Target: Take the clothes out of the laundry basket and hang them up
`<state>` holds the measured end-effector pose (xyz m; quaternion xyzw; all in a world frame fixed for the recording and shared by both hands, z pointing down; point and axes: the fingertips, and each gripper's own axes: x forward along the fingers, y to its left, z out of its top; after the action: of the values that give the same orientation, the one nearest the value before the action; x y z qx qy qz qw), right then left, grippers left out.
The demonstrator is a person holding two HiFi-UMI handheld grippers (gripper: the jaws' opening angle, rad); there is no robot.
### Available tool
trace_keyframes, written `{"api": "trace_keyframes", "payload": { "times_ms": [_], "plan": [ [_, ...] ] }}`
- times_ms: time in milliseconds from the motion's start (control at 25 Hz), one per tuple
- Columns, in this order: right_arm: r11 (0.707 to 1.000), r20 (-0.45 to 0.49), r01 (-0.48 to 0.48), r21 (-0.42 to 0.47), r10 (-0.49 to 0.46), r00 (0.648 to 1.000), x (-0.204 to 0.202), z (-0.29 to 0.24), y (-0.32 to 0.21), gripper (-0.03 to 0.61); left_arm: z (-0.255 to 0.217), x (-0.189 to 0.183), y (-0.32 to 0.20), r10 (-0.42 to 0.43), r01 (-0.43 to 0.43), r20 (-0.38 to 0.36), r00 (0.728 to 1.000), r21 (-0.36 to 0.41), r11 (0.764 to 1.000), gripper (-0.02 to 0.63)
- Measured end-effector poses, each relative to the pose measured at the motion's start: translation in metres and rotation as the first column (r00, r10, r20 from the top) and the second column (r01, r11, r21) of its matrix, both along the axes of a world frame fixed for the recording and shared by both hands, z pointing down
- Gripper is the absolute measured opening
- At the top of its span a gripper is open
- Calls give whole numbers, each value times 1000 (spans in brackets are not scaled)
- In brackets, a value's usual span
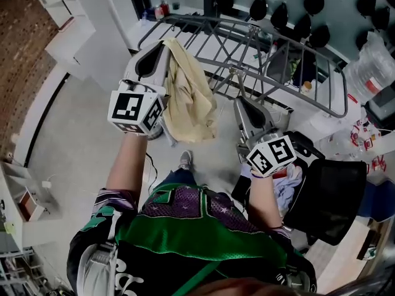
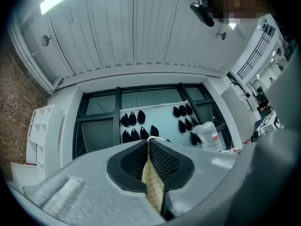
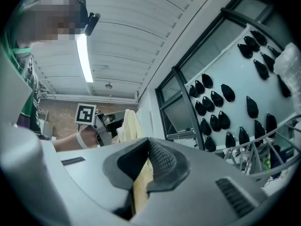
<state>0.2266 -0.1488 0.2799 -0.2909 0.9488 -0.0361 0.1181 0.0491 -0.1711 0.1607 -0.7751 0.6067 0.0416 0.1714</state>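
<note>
Looks like an indoor test or workroom rather than a home: white panelled ceiling (image 2: 141, 27) with a strip light (image 3: 84, 55), brick wall (image 1: 24, 42), white shelving (image 1: 65, 17), rows of identical black pods (image 1: 311, 2) on a pale board (image 2: 160, 114), a metal drying rack (image 1: 259, 42) and a laundry basket (image 1: 333, 196).

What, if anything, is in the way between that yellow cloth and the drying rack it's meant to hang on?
Nothing visible is in the way. The yellow cloth hangs pinched in the fingers of the left gripper and the right gripper, right by the drying rack, whose nearby rails are bare.
</note>
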Motion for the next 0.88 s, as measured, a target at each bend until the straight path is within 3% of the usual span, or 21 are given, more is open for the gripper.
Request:
{"api": "trace_keyframes", "payload": {
  "times_ms": [160, 480, 880],
  "plan": [
    [999, -2, 43, 7, -43, 999, -5, 3, -4, 16, -13, 14, -8, 27, -27, 7, 1000, 25, 999, 29],
    [986, -102, 166, -10, -166, 981, -41, 17, 0, 172, -26, 35, -24, 79, -81, 35, 996, 45, 996, 29],
    [983, -75, 139, -122, -149, 986, -81, 57, -28, 151, -33, 32, -35, 80, -82, 53, 995, 43, 996, 29]
  ]
}}
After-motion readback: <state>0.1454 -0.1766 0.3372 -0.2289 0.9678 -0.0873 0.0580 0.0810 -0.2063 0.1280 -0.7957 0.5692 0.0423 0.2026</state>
